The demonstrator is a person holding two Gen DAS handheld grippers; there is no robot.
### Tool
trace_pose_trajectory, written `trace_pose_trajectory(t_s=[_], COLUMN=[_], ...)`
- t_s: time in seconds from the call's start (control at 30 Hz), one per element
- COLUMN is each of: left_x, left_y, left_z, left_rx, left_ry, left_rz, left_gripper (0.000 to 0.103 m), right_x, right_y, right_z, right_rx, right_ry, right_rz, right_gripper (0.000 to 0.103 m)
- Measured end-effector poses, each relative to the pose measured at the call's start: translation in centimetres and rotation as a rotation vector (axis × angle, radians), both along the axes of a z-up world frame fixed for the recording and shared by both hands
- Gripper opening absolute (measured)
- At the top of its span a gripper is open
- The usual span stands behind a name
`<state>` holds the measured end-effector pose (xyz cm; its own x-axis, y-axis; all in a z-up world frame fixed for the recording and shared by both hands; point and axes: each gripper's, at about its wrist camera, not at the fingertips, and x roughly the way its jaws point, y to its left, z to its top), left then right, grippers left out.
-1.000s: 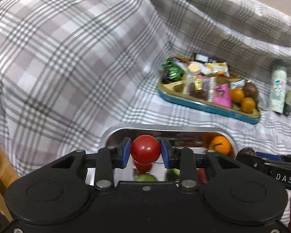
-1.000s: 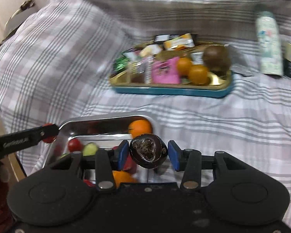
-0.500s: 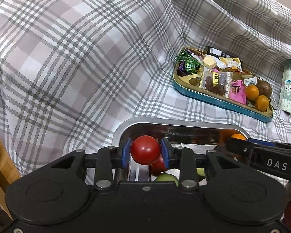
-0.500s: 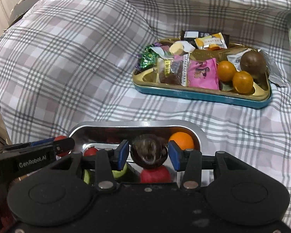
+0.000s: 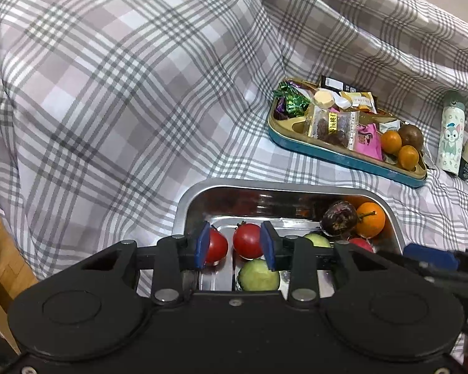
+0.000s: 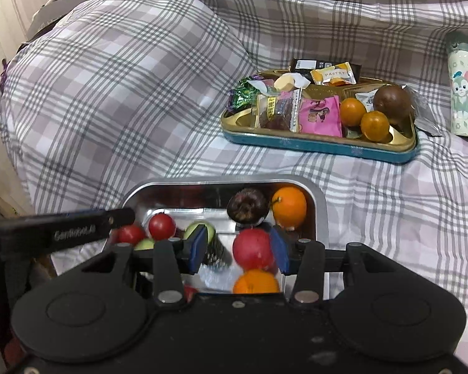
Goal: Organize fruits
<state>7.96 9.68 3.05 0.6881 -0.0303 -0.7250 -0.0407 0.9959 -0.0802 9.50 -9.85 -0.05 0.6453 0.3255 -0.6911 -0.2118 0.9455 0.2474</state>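
Note:
A steel tray (image 5: 265, 184) on the plaid bedding holds several fruits. My left gripper (image 5: 234, 245) hangs over its left half, jaws opening. A red tomato (image 5: 248, 240) lies loose between the pads, and a second tomato (image 5: 216, 246) sits by the left pad. My right gripper (image 6: 238, 249) is open over the same steel tray (image 6: 227, 179). A dark wrinkled fruit (image 6: 248, 208) rests beyond its fingertips, beside an orange (image 6: 289, 207). Below its jaws lie a red fruit (image 6: 252, 252) and another orange (image 6: 255, 282), neither gripped. The left gripper's finger (image 6: 78, 233) reaches in from the left.
A teal and gold snack tin (image 6: 321, 145) further back holds sweets, two small oranges (image 6: 374, 126) and a brown fruit (image 6: 391, 103). A printed bottle (image 6: 465, 93) lies at the far right. A plaid pillow (image 5: 124, 78) rises at the left, with a wooden edge (image 5: 3, 258) beyond it.
The left jaws have widened and the tomato they held now lies in the tray. The dark fruit has left the right jaws and rests by the orange. Both grippers shifted over the tray.

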Motion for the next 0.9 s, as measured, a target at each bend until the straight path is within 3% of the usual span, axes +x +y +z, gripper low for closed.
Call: trace_pose_trajectory(t_s=[0.4,0.9], left_x=[-4.4,-7.3], left_y=[-1.8,-2.1], left_z=[-0.3,-1.2], left_rx=[0.058,0.058], left_ry=[-0.040,-0.072], left_rz=[-0.002,0.029], left_gripper=[0.046,0.046], right_x=[-3.3,-5.6], right_y=[-0.8,-0.7], right_z=[-0.5,-0.8], right_rx=[-0.002,-0.045], right_ry=[-0.025,-0.054], right_rz=[-0.039,-0.045], right_gripper=[0.048,0.048])
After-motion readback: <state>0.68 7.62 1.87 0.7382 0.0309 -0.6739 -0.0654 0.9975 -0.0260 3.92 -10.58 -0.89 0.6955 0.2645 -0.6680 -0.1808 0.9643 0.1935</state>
